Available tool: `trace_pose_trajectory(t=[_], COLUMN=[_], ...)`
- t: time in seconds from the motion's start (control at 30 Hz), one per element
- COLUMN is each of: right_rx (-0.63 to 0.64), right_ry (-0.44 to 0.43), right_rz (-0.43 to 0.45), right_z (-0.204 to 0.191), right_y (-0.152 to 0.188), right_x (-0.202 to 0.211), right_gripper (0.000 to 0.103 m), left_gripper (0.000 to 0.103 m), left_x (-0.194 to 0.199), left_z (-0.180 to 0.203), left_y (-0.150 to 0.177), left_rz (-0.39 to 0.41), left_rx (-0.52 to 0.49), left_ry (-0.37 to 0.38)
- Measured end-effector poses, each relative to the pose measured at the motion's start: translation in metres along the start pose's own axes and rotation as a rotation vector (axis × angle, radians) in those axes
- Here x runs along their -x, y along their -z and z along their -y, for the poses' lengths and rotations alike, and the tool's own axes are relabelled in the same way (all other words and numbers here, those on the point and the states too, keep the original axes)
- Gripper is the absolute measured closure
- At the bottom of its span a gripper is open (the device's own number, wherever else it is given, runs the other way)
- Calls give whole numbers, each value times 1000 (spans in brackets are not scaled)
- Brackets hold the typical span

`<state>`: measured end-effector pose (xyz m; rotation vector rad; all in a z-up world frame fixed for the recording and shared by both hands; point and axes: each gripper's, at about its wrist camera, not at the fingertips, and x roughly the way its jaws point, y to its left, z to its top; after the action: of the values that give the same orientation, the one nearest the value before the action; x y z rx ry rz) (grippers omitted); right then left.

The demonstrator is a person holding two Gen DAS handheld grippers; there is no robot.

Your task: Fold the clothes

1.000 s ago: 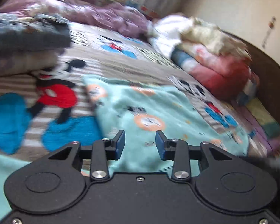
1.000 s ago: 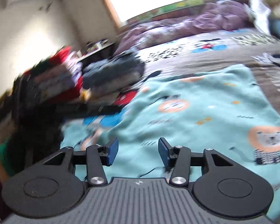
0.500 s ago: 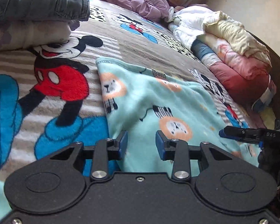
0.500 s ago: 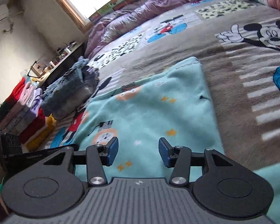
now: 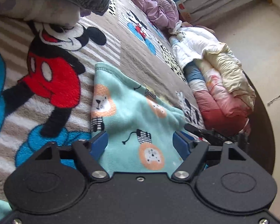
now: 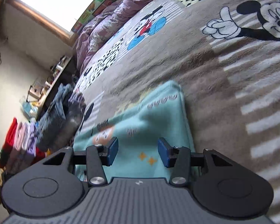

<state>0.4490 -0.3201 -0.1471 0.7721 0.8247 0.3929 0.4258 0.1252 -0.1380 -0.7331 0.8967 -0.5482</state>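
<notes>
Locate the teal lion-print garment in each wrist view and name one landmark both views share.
Left wrist: teal garment lies lower centre, running from mid-frame down between the fingers.
Right wrist: teal garment lies lower centre, its far corner at mid-frame.
Shared landmark: purple quilt at the bed's far end.

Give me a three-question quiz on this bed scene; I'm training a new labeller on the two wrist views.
1. True or false: the left gripper is clamped on the teal lion-print cloth.
2. What does the teal cloth lie on? A) a bare wooden table B) a cartoon-mouse blanket C) a purple quilt
3. In the right wrist view, which gripper hangs over the cloth?

Key
1. False: its jaws are opening, pads clear of the cloth.
2. B
3. The right gripper, jaws apart, gripping nothing.
</notes>
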Motion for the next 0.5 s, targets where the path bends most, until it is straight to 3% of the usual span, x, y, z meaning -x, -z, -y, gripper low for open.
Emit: trace_pose_trajectory(t=[0.27,0.5], right_rx=[-304,-361], right_ry=[-125,-176], right_rz=[85,111], right_z=[55,68], right_y=[-30,-38], right_x=[-13,-22], right_gripper=[57,59], left_gripper=[27,27], left_x=[-34,-55], left_z=[-28,-45], left_y=[-41,-81], left_rz=[-34,1], left_rx=[200,304], left_ry=[23,33])
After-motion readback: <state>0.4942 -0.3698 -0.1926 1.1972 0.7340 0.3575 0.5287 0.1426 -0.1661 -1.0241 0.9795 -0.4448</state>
